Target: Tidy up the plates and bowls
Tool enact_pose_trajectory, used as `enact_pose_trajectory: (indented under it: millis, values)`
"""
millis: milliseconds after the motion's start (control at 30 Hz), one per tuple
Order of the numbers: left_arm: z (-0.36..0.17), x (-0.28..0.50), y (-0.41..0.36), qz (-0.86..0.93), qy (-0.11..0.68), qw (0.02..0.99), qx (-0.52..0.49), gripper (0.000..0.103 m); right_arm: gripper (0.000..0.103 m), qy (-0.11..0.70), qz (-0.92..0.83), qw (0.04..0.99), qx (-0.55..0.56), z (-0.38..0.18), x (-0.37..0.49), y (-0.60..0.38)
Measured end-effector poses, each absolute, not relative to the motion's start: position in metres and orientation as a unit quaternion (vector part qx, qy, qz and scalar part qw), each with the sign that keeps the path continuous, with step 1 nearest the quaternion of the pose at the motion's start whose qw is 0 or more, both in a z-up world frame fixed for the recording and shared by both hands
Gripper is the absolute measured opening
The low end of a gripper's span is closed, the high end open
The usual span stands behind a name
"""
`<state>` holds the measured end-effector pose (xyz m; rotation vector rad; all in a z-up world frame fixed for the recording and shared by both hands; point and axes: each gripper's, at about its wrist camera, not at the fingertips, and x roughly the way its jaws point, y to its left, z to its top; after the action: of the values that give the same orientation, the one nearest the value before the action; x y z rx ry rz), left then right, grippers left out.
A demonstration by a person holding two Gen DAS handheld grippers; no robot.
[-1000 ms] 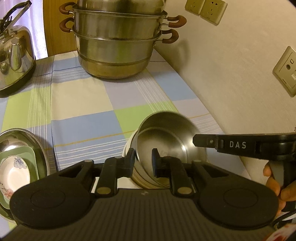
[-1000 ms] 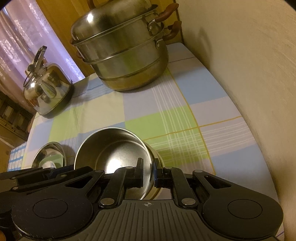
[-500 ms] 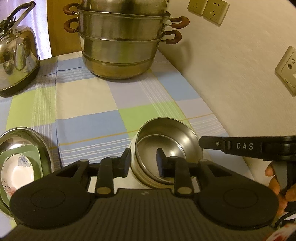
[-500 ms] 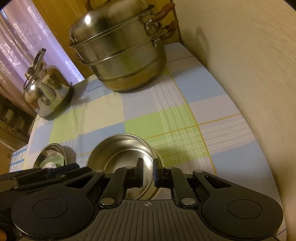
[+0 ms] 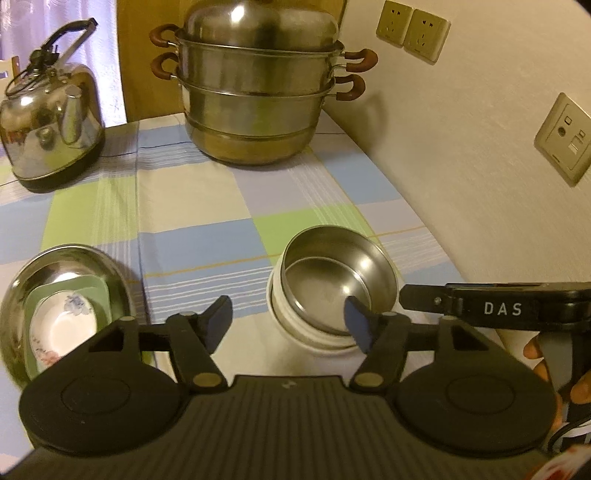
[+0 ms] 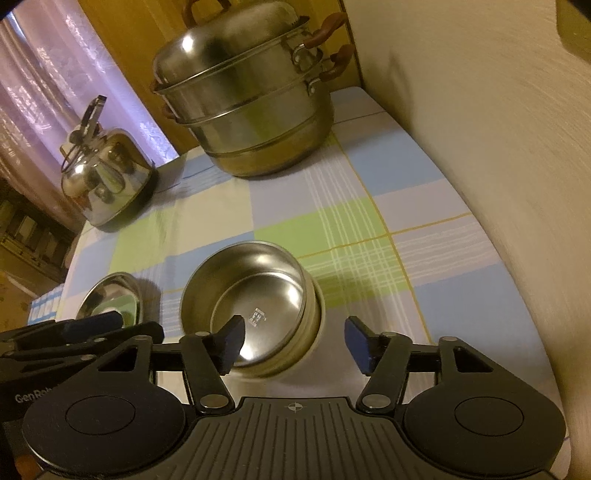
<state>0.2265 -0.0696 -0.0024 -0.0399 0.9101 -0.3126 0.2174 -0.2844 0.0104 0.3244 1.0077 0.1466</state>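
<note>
The steel bowl [image 5: 338, 284] sat nested in a stack of white bowls [image 5: 295, 325] near the right edge of the table, which was covered by a checked cloth [image 5: 192, 206] and ran along the wall. The left gripper [image 5: 291, 325] hung over the near side of that stack with its jaws wide apart; they had just been opening, and the bowl's near left rim lay between them with neither pad pressing on it. The right gripper [image 6: 293, 339] hovered at the near right rim of the same steel bowl [image 6: 251, 295], its jaws likewise just opened and standing well apart, one pad over the bowl's inside and the other outside it, gripping nothing. In the left wrist view its black body marked DAS reached in from the right, with a person's fingers [image 5: 535, 350] curled around the handle. Near the table's left edge lay a steel plate [image 5: 66, 295] carrying a green dish [image 5: 92, 295] and, on that, a white flowered dish [image 5: 59, 328]. At the far edge stood a lidded steel steamer pot [image 5: 262, 96] by the wall and, toward the far left corner, a steel kettle [image 5: 51, 122]. Sockets [image 5: 412, 29] were set in the wall above.
</note>
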Motion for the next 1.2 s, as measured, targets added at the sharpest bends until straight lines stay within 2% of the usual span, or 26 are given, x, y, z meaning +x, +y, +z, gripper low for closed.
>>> enact_pose_trajectory:
  millis: [167, 367, 1200]
  values:
    - [0.005, 0.205, -0.063, -0.140, 0.433, 0.890, -0.014, 0.070, 0.070, 0.476, 0.077, 0.863, 0.150, 0.017, 0.199, -0.281]
    - [0.014, 0.177, -0.055, -0.132, 0.427, 0.895, -0.015, 0.074, 0.073, 0.472, 0.083, 0.866, 0.144, 0.024, 0.176, -0.278]
    - [0.001, 0.073, -0.044, -0.062, 0.445, 0.893, -0.039, 0.075, 0.075, 0.497, 0.145, 0.850, 0.100, 0.014, 0.088, -0.258]
